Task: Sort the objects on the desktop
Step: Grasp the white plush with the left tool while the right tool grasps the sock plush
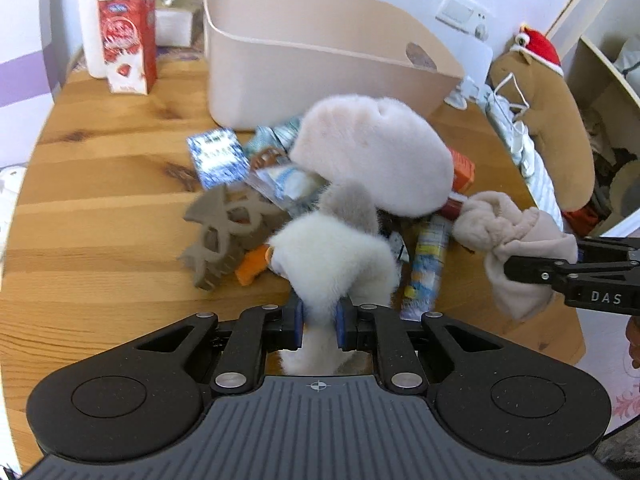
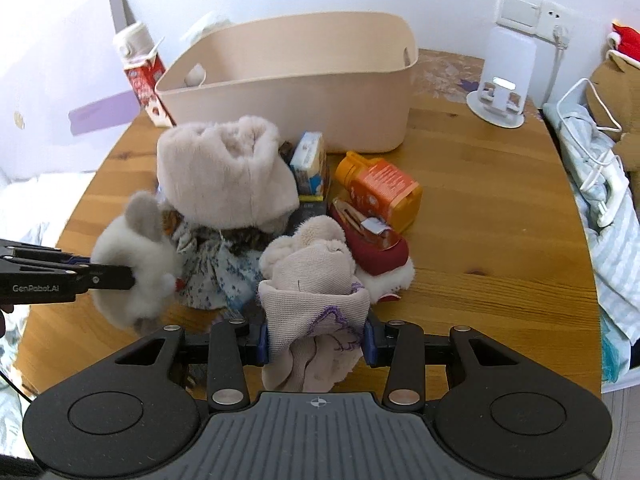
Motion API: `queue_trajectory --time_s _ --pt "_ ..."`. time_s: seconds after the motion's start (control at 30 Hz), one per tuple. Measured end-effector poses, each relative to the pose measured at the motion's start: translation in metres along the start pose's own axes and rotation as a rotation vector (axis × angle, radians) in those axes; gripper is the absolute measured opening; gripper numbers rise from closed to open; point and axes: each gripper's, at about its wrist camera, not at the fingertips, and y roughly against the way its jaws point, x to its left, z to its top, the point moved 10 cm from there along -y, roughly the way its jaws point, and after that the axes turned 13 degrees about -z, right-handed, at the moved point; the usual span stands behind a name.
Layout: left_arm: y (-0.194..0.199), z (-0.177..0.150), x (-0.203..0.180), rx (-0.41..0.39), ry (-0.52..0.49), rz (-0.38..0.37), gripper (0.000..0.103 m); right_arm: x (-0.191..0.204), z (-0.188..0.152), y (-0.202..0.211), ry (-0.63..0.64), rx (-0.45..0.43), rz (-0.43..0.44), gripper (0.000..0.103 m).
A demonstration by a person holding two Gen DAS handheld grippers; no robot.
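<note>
My left gripper [image 1: 319, 326] is shut on a white fluffy plush toy [image 1: 332, 260] with a grey ear, lifted just above the pile; the same toy [image 2: 136, 264] shows at the left of the right wrist view. My right gripper [image 2: 316, 340] is shut on a bundled beige sock [image 2: 316, 292] with purple stitching, seen also as the sock [image 1: 516, 240] at the right of the left wrist view. A pale pink fuzzy hat [image 2: 224, 176] tops the pile of small items. Behind the pile stands a beige bin [image 2: 296, 80], its inside mostly hidden.
An orange box [image 2: 380, 192], a blue-yellow carton [image 2: 308, 164], a red pouch [image 2: 372, 240], a tube [image 1: 426, 264] and a grey cut-out ornament [image 1: 224, 236] lie in the pile. A red milk carton [image 1: 128, 40] and a white bottle [image 1: 90, 28] stand far left. A white stand [image 2: 500, 80] sits far right.
</note>
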Motion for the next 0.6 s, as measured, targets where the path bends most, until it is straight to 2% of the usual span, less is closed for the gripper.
queue_trajectory --time_s 0.17,0.23,0.6 --pt "0.017 0.018 0.002 -0.045 -0.017 0.016 0.015 -0.010 0.014 0.014 -0.032 -0.038 -0.010 0.039" --pt "0.024 0.031 0.005 -0.078 -0.011 0.044 0.015 -0.014 0.022 0.018 -0.041 -0.056 -0.015 0.039" --pt "0.051 0.092 0.009 -0.221 0.020 0.104 0.014 -0.031 0.079 0.023 -0.035 -0.148 -0.028 0.039"
